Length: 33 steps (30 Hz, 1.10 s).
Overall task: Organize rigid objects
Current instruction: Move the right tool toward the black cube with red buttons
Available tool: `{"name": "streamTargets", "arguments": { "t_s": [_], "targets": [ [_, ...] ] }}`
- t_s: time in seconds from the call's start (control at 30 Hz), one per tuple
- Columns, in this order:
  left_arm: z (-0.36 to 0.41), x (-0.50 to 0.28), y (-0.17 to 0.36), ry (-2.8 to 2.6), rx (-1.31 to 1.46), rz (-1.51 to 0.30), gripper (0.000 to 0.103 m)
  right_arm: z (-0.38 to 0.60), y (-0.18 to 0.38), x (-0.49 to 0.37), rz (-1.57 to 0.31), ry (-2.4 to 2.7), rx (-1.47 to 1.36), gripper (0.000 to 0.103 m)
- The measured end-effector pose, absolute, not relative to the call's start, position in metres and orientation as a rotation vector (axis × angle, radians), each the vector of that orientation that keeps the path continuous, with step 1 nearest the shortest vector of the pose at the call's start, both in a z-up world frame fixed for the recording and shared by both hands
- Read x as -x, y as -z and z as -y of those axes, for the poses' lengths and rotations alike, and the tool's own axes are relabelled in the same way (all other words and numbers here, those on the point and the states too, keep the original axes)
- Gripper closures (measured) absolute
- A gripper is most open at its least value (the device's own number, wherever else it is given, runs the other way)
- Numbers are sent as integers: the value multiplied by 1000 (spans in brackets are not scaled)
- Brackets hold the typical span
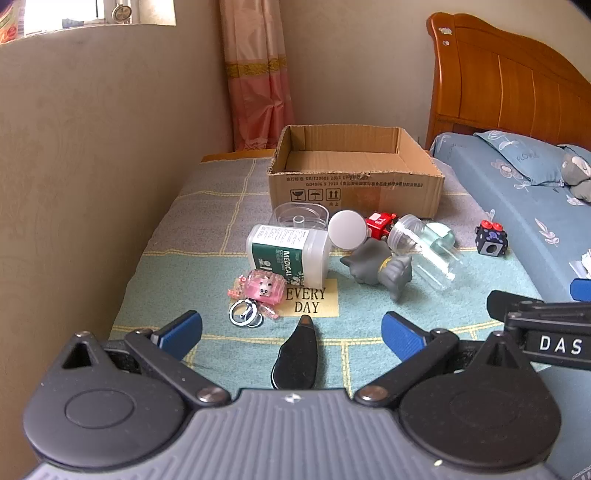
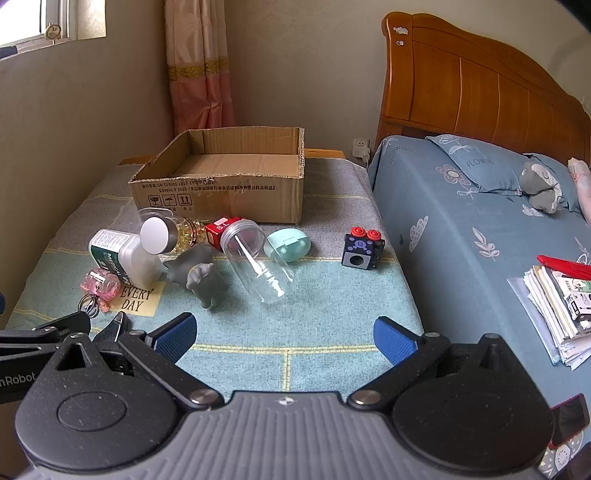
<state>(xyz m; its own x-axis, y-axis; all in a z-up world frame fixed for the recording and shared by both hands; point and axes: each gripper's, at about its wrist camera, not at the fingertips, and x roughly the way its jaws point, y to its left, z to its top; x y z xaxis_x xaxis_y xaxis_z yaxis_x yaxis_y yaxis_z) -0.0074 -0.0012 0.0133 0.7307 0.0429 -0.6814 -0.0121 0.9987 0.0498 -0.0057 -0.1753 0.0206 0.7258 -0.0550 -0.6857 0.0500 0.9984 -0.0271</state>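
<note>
An open brown cardboard box is seen at the far end of the teal checked blanket, nothing visible inside. Just in front, the stuff's scattered: clear plastic cup on its side, white medical bottle w/ green label tipped over, grey cat figurine, black cube w/ red buttons off to the right. Left gripper & right gripper are both held above the near blanket, jaws spread fully, nothing gripped.

I saw beige walls, a bright window at upper left and a pink curtain in the corner. A wooden headboard rose on the right over a blue-sheeted bed, its pillow near the headboard.
</note>
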Motion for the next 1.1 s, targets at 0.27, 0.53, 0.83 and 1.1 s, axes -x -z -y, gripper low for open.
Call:
{"name": "streamTargets", "arguments": {
  "t_s": [0.27, 0.53, 0.83, 1.1],
  "targets": [
    [2, 7, -14, -30, -43, -748, 1, 175, -22, 6, -753, 59, 0, 0],
    [3, 8, -15, -31, -43, -745, 1, 176, -22, 6, -751, 61, -3, 0],
    [2, 9, -17, -18, -34, -735, 1, 178, -23, 8, -741, 59, -11, 0],
    [1, 7, -18, 9, -43, -726, 1, 179, -23, 8, -729, 63, -16, 0]
  ]
}}
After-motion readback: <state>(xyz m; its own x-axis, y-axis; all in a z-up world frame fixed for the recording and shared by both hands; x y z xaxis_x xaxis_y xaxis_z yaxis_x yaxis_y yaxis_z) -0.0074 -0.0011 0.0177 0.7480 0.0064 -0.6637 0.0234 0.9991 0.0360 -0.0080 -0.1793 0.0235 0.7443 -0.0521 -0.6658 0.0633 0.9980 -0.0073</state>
